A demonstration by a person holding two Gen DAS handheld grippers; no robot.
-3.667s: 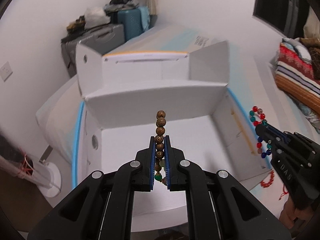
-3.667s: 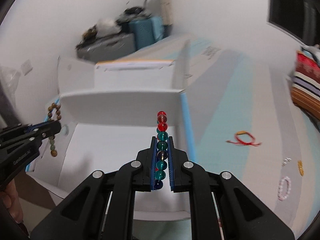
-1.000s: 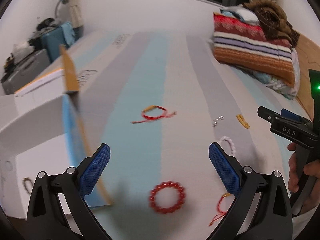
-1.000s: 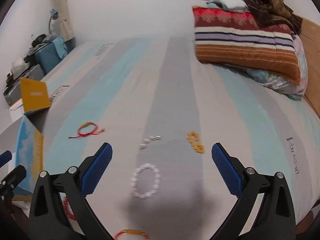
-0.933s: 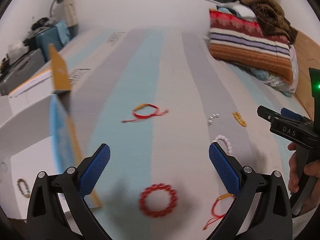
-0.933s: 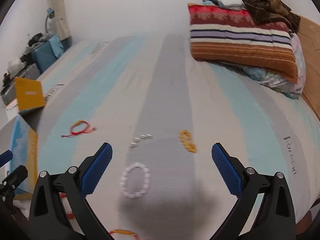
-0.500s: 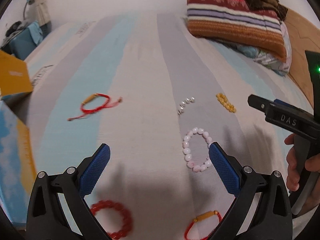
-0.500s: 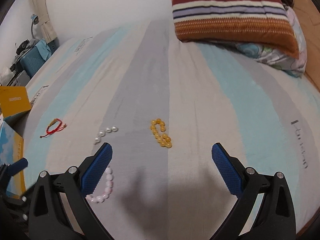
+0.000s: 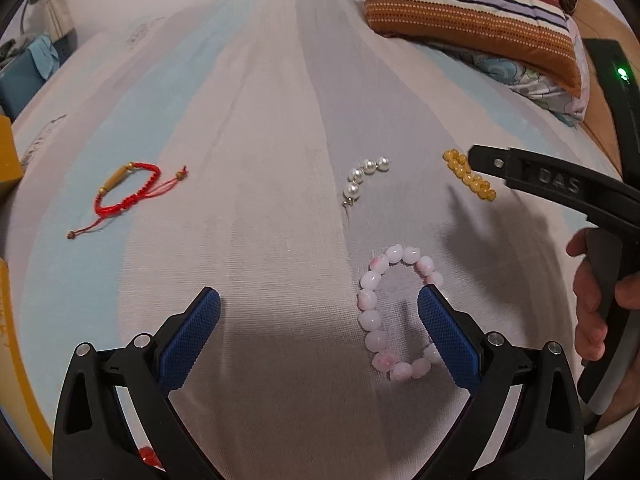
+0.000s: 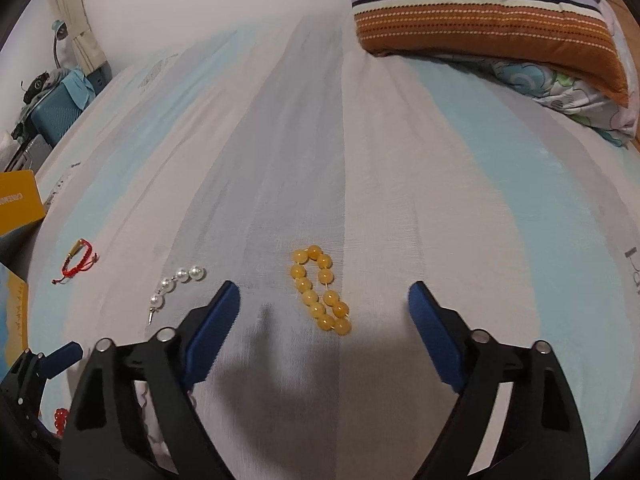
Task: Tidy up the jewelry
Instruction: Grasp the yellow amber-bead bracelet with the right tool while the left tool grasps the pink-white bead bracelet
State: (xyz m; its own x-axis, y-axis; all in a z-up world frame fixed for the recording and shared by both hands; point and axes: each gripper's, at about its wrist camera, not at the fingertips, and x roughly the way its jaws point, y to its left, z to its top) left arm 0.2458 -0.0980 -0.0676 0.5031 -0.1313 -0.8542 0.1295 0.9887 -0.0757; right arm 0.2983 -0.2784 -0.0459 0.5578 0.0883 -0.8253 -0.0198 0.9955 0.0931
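My left gripper (image 9: 319,316) is open and empty above the striped bedsheet (image 9: 260,120). A pink bead bracelet (image 9: 394,312) lies just inside its right finger. A short pearl strand (image 9: 364,176) and a red cord bracelet (image 9: 128,192) lie farther out. My right gripper (image 10: 324,308) is open and empty, with a yellow bead bracelet (image 10: 322,288) lying on the sheet between its fingers. The pearl strand (image 10: 176,284) and the red cord bracelet (image 10: 78,266) show to its left. In the left wrist view the right gripper's finger hides part of the yellow bracelet (image 9: 470,179).
A striped pillow (image 10: 480,12) lies at the far end of the bed. A yellow-edged cardboard box (image 10: 18,200) stands at the left bed edge. A red bead bracelet (image 10: 60,420) lies at the lower left. Luggage (image 10: 52,108) stands beyond the bed's far left.
Both grippers held bead bracelets over the white box, then opened empty and swung right over the bed. The left has closed in on the pink bracelet, the right on the yellow one.
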